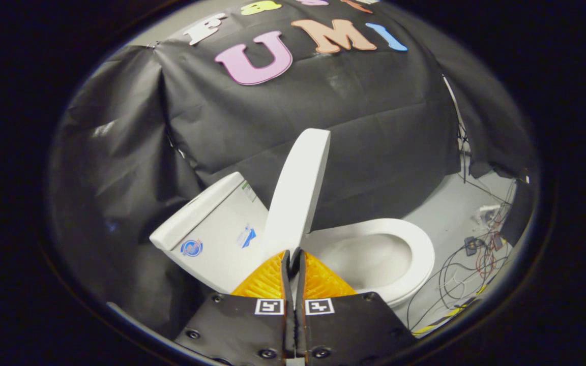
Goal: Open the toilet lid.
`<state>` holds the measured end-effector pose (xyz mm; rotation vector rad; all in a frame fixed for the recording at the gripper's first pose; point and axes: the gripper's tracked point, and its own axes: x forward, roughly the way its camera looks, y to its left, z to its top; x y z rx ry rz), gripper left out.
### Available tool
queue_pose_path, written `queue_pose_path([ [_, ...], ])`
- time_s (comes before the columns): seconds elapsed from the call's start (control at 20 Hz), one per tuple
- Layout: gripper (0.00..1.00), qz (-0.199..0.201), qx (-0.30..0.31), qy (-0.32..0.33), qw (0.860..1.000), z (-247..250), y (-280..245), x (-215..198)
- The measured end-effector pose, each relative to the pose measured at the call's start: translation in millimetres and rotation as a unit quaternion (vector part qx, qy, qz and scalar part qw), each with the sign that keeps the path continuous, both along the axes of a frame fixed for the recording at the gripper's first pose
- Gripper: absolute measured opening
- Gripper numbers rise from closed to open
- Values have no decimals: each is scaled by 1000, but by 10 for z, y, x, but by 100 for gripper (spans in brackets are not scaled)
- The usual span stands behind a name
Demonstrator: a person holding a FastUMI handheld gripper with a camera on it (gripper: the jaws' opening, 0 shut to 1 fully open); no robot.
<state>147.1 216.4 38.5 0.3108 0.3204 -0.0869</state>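
Gripper (pixel 294 252) fingers pressed together, a thin slit between them, nothing clamped. Tips sit right at the lower edge of the toilet lid (pixel 298 190); can't tell whether they touch it.

Lid is raised, nearly upright, tilted slightly toward 1 o'clock, running from just ahead of the fingertips up toward 12. Seat (pixel 415 239) is down, with the bowl (pixel 369 259) exposed at about 2–3 o'clock from the tips. Cistern (pixel 211 229) is at 10 o'clock from the tips, just beside the lid, with stickers on its face.

Loose wires (pixel 476 254) lie on the grey floor (pixel 450 208) past the seat at 3 o'clock.
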Motion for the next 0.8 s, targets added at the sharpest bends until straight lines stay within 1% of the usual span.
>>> queue_pose_path([
  [0.25,1,2,-51,-18,999,91,165,43],
  [0.45,1,15,-41,-25,999,144,233,79],
  [0.55,1,27,-41,-31,998,169,306,113],
  [0.8,1,30,-73,-43,996,232,395,129],
])
